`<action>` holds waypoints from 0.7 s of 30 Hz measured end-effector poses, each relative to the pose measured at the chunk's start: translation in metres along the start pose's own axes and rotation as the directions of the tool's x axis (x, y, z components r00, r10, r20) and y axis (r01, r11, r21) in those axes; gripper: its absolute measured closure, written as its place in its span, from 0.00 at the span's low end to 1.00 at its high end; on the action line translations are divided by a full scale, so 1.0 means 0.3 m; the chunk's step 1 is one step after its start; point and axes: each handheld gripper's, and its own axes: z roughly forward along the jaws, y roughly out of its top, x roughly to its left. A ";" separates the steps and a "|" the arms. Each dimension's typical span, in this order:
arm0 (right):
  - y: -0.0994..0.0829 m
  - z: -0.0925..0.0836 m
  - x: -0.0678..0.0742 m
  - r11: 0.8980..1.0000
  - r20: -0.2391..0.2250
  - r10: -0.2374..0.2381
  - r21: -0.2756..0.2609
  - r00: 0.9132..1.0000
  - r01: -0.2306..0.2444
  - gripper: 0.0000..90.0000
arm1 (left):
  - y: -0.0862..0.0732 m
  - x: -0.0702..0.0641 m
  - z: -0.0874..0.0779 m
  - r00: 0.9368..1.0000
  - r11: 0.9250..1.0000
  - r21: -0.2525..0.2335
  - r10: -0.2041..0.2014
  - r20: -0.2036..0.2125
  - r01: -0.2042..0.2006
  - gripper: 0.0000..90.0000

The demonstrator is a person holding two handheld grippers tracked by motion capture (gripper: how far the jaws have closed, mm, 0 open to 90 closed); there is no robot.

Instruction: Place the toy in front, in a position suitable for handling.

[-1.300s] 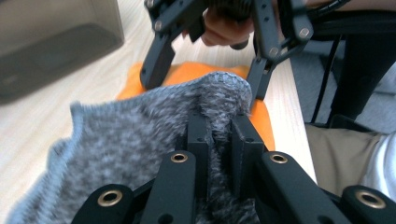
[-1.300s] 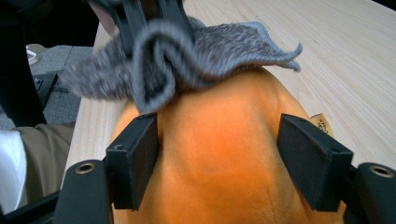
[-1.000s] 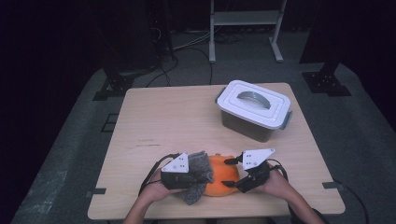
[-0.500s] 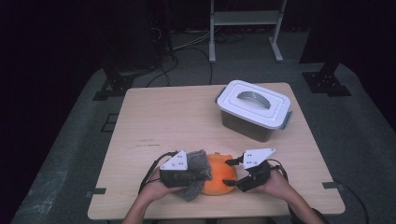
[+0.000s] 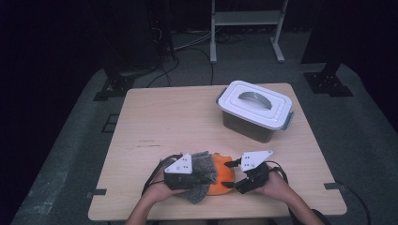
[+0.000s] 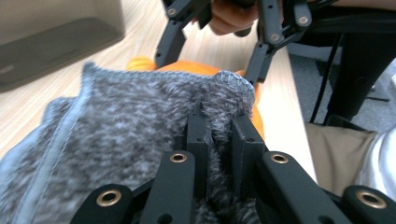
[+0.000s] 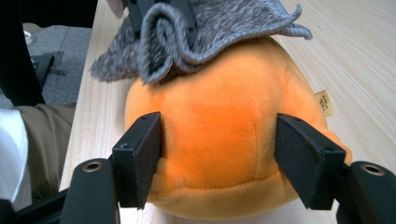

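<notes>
An orange plush toy (image 5: 224, 178) lies near the table's front edge, with a grey knitted cloth (image 5: 202, 165) draped over its left side. My left gripper (image 5: 212, 175) is shut on a bunched fold of the cloth (image 6: 130, 121), its jaws (image 6: 220, 123) pinching the knit on top of the toy (image 6: 187, 67). My right gripper (image 5: 230, 174) comes in from the right. Its jaws have just been closing, and both pads (image 7: 140, 154) now press the toy's (image 7: 224, 88) flanks, with the gripper (image 7: 219, 135) straddling it. The cloth (image 7: 219, 23) covers the toy's top.
A white lidded plastic box (image 5: 256, 110) with a grey handle stands at the back right of the wooden table (image 5: 173, 117). Behind the table are a metal shelf frame (image 5: 246, 18), stand bases and cables on the dark floor.
The right gripper's jaws have drawn in slightly around the orange toy. Both hands and the cloth stay where they were.
</notes>
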 end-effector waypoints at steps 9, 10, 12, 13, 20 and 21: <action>-0.005 -0.001 -0.006 1.000 0.004 0.006 0.003 1.000 -0.006 0.36 | -0.037 0.045 -0.091 0.995 0.999 0.010 -0.044 -0.093 0.045 0.89; -0.005 -0.001 -0.006 1.000 0.004 0.006 0.003 1.000 -0.006 0.36 | -0.037 0.045 -0.091 0.995 0.999 0.010 -0.044 -0.093 0.045 0.89; -0.005 -0.001 -0.008 1.000 0.005 0.005 0.004 1.000 -0.005 0.36 | -0.042 0.054 -0.107 0.992 0.998 0.017 -0.051 -0.116 0.053 0.89; -0.006 -0.001 -0.009 1.000 0.005 0.003 0.005 1.000 -0.003 0.36 | -0.050 0.060 -0.118 0.990 0.998 0.016 -0.065 -0.125 0.067 0.89; -0.008 0.000 -0.009 1.000 0.006 0.002 0.010 1.000 -0.002 0.36 | -0.037 0.047 -0.106 0.995 0.998 -0.019 -0.066 -0.080 0.065 0.89; -0.010 0.000 -0.011 1.000 0.006 0.003 0.012 1.000 -0.003 0.36 | -0.017 0.034 -0.091 0.997 0.998 -0.032 -0.053 -0.053 0.051 0.89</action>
